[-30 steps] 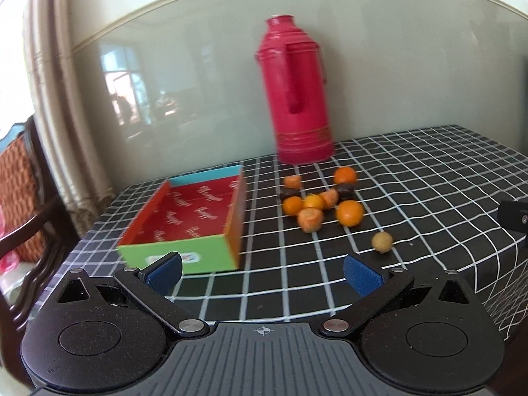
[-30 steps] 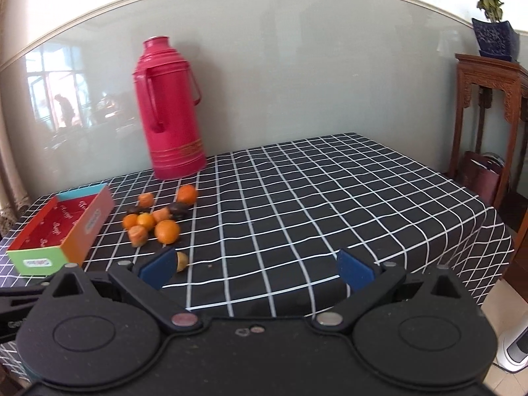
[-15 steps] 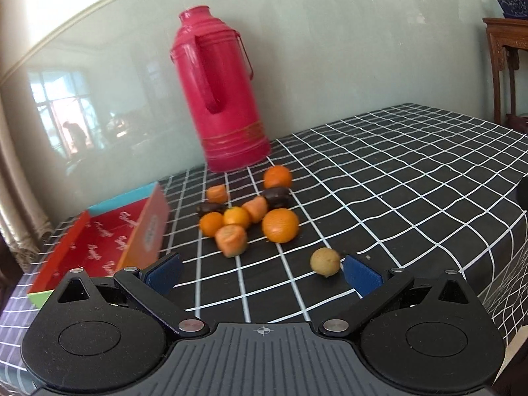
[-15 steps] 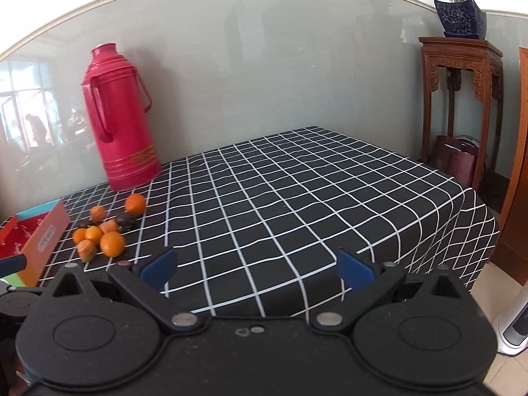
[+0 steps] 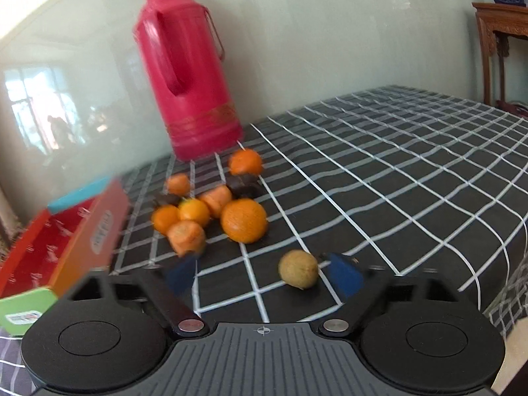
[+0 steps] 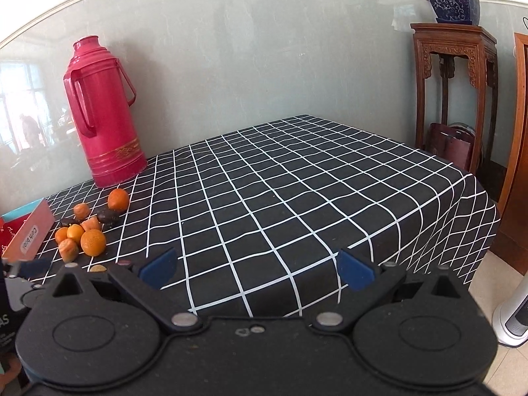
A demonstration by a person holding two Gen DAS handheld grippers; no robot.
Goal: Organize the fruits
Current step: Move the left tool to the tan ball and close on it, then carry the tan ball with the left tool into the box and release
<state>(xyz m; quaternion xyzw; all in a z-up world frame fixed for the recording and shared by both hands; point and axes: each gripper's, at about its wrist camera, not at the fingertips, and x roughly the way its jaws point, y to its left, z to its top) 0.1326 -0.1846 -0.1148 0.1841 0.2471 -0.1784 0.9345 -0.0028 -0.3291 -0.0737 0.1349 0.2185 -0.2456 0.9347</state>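
A small yellow-brown round fruit (image 5: pixel 298 269) lies on the checked tablecloth (image 5: pixel 396 181), between the blue pads of my left gripper (image 5: pixel 262 275) and close to the right-hand pad. The jaws are closing, and neither pad presses on the fruit. Just beyond is a cluster of fruit: a large orange (image 5: pixel 243 220), smaller orange pieces and dark ones. A red and green box (image 5: pixel 66 231) stands open at the left. My right gripper (image 6: pixel 257 269) hangs open over bare cloth near the front edge, with nothing between its fingers. In its view the cluster (image 6: pixel 93 242) is at the far left.
A tall red thermos (image 5: pixel 188 76) stands behind the fruit against the grey wall. The table's right edge (image 6: pixel 478 198) drops off beside a carved wooden stand (image 6: pixel 452 66) bearing a blue plant pot. A white appliance (image 6: pixel 511 313) stands on the floor at the right.
The left gripper has come forward and down to the small brown fruit, which now lies between its pads; the pads have moved inward. The right gripper's view swung right, then stayed.
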